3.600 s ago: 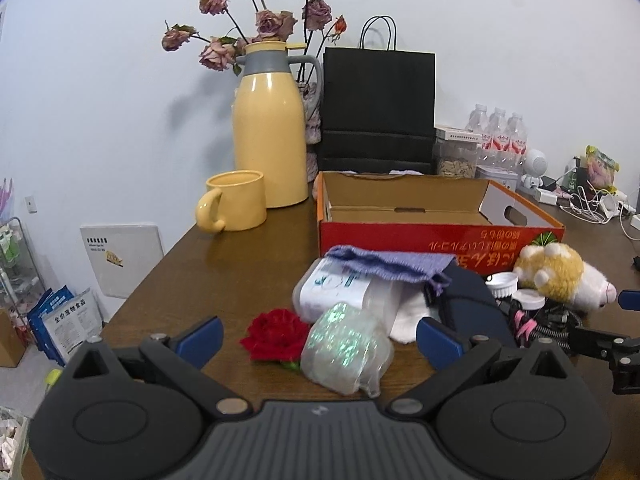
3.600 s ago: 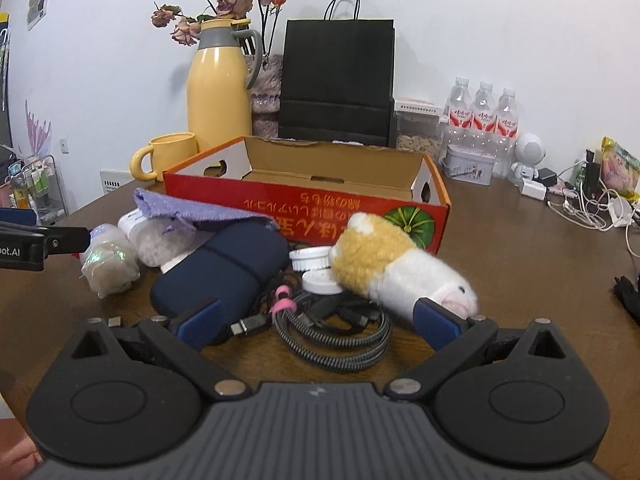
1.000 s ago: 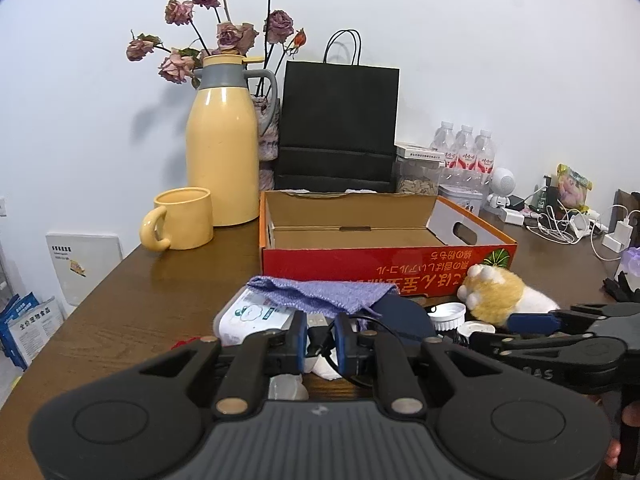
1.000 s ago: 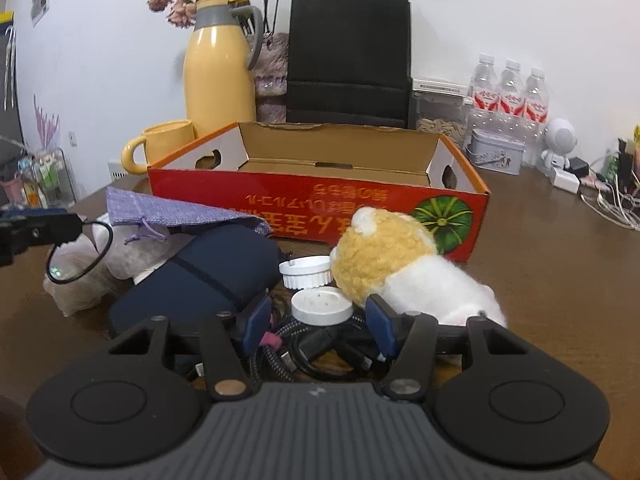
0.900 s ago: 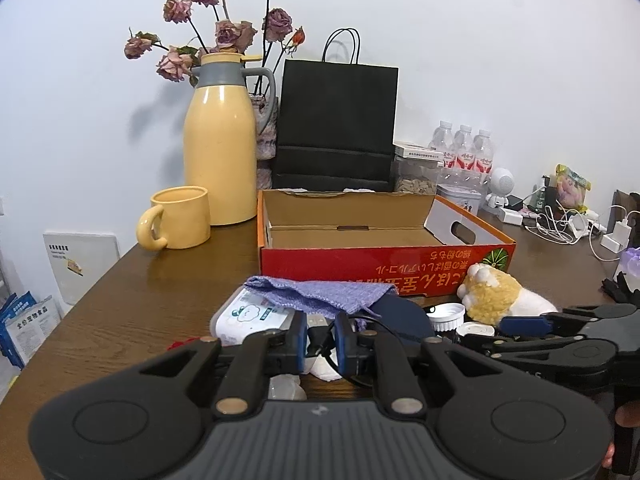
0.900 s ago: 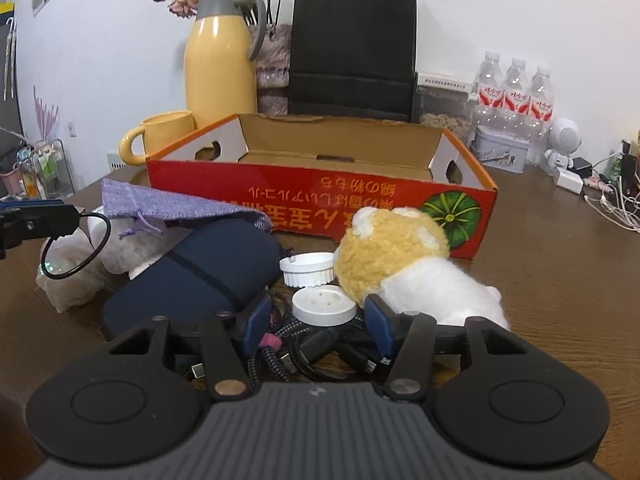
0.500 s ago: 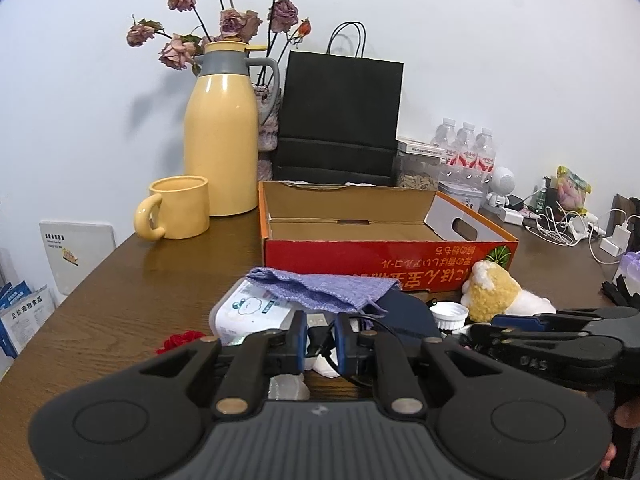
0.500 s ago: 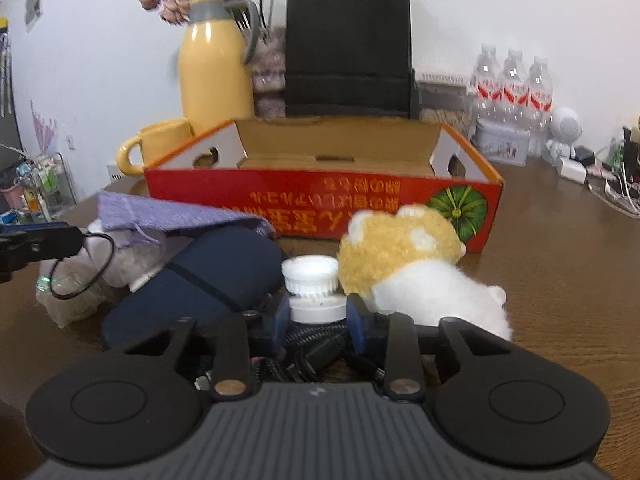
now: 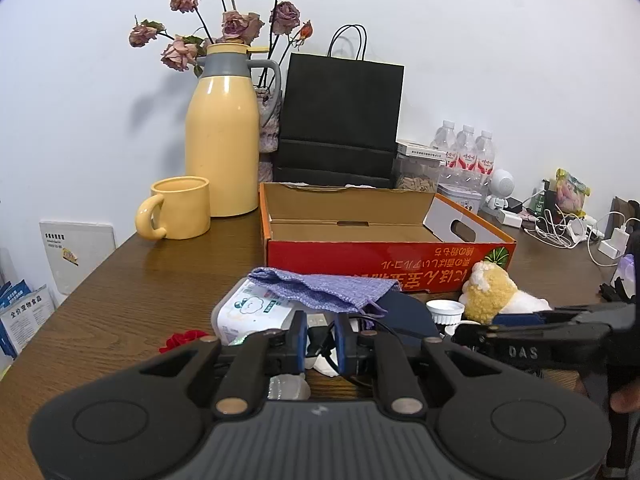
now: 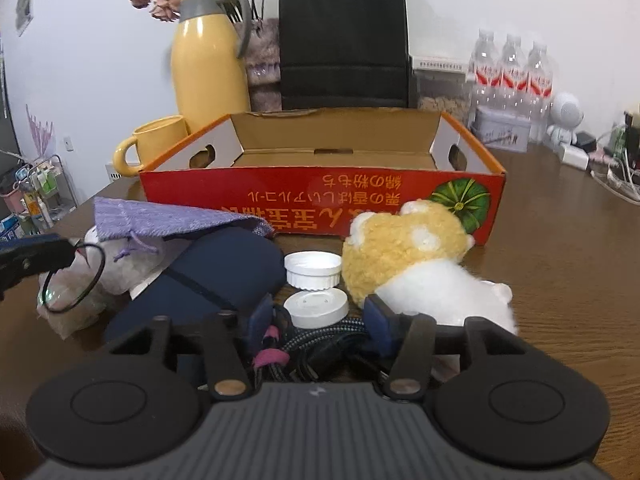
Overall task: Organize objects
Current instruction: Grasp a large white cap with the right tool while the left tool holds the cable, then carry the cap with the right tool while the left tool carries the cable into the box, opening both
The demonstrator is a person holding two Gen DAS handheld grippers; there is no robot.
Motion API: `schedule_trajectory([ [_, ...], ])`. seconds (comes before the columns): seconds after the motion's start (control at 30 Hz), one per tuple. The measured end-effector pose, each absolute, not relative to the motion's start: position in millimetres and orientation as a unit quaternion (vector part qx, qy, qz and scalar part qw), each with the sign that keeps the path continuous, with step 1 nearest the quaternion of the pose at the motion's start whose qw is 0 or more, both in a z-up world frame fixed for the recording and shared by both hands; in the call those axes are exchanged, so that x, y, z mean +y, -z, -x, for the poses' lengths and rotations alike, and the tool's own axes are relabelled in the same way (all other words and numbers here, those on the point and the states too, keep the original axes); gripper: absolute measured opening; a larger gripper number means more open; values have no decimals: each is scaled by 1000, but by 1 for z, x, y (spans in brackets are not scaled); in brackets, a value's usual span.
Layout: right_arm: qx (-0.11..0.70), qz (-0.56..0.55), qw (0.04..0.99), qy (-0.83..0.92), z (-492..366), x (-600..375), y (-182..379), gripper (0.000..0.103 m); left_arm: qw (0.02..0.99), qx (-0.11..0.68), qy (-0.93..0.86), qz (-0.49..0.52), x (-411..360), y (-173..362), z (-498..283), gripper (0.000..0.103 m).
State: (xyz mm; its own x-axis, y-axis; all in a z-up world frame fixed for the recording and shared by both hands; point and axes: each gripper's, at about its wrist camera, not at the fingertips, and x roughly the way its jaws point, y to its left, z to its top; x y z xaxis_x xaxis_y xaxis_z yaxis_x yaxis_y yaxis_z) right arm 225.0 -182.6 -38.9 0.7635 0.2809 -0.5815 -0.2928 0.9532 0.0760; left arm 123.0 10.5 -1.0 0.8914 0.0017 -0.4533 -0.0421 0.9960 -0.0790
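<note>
Left wrist view: the left gripper (image 9: 321, 338) is seen with its fingers pressed nearly together on a thin black loop (image 9: 320, 340), as in the frame a second back; 3.6 s ago they were spread wide over the glittery bag and nothing was held. In the right wrist view the loop (image 10: 76, 280) is seen hanging from the left gripper (image 10: 60, 254) above the clear bag (image 10: 64, 312).

The right gripper (image 10: 318, 316) is opening: its fingers (image 10: 378, 316) are spread again after being closed half a second ago, and they straddle the braided cable (image 10: 328, 340) and a white cap (image 10: 316, 306) without pressing either. A second white cap (image 10: 313, 269) is seen just behind, touching the plush toy (image 10: 416, 264).

The pile is left on the table (image 10: 560, 248) in front of the red box (image 10: 320, 196): purple pouch (image 10: 160, 216) draped over the dark blue case (image 10: 216, 280), tissue pack (image 9: 256, 308) beneath it, red flower (image 9: 182, 339) at the left. The red box is seen with nothing inside it. The yellow jug (image 9: 222, 132), mug (image 9: 178, 208) and black bag (image 9: 340, 120) are seen in the same places behind it.
</note>
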Motion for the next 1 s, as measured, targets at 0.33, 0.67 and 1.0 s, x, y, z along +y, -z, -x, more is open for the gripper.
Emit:
schedule_trajectory([
  [0.33,347,37,929,-126,-246,-165,52,40,971,235,-5,48,15,3,-123,13],
  [0.67,243,66,955,-159,-203,-171,39,40,970,238,-9,51,16,5,-126,13],
  [1.0,195,65,966,-159,-196,-174,22,40,972,229,-7,45,12,-1,-128,13],
])
